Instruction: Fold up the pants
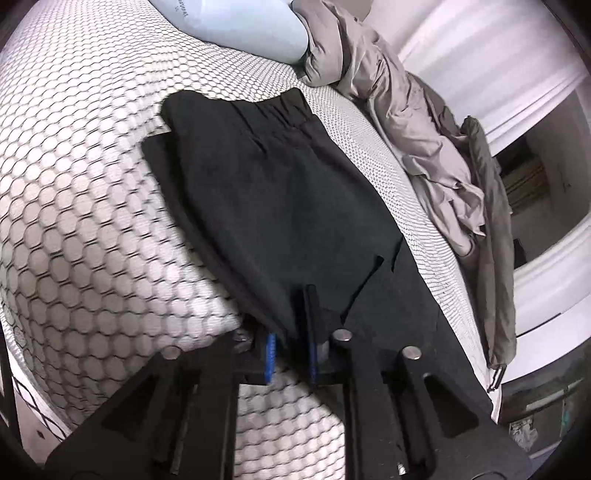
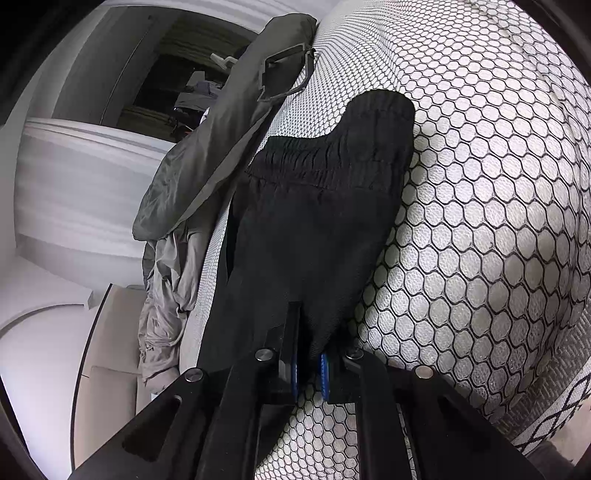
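Note:
Black pants (image 1: 280, 192) lie folded over on a white mattress (image 1: 92, 221) with a black honeycomb pattern. Their elastic waistband (image 1: 273, 107) is at the far end. My left gripper (image 1: 295, 314) is shut on the near edge of the pants, with black cloth pinched between its blue-padded fingers. In the right wrist view the same pants (image 2: 314, 221) stretch away toward the gathered waistband (image 2: 332, 162). My right gripper (image 2: 308, 332) is shut on their near edge too, the fabric running between its fingers.
A crumpled grey blanket (image 1: 406, 110) lies along the mattress's right edge in the left wrist view, on the left (image 2: 207, 166) in the right wrist view. A pale blue pillow (image 1: 240, 26) sits at the far end. White furniture (image 1: 517, 74) stands beyond the bed's edge.

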Tool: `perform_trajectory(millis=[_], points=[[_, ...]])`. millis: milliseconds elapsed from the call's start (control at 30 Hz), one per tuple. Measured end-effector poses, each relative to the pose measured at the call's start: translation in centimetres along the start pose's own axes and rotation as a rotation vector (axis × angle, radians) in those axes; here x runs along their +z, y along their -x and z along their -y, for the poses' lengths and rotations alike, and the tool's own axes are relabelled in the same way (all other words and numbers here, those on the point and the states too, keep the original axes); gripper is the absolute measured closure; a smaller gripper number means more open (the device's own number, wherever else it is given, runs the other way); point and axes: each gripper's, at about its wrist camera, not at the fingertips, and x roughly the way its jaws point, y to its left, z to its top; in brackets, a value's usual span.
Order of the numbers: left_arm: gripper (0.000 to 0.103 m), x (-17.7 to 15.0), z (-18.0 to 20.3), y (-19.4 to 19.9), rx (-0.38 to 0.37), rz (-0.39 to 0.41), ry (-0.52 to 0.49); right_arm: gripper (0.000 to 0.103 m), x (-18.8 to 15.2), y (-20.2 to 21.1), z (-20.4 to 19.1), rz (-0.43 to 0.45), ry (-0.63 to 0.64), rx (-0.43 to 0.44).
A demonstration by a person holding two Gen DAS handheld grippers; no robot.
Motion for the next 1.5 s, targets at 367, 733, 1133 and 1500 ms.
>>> perform_trajectory(millis=[367,733,1133,1500], points=[[0.09,3.2,-0.8,-0.7,0.069,-0.007,0.012,0.094,-0.5,0.2,0.0,-0.009,0.004,-0.005],[0.084,3.8,-3.5,1.8,0.047,0.045,0.07,0.094,-0.3,-0.2,0.0,-0.011,-0.019,0.001],[0.088,6.2,-3.8,0.0,0.054,0.032,0.052,0.094,-0.2,-0.5,-0.2,-0.016,-0.02,0.006],[0.091,6.1,-3.4,-0.1,0.069,0.024,0.037,0.094,0.0,-0.6,-0.2,-0.014,-0.004,-0.002]])
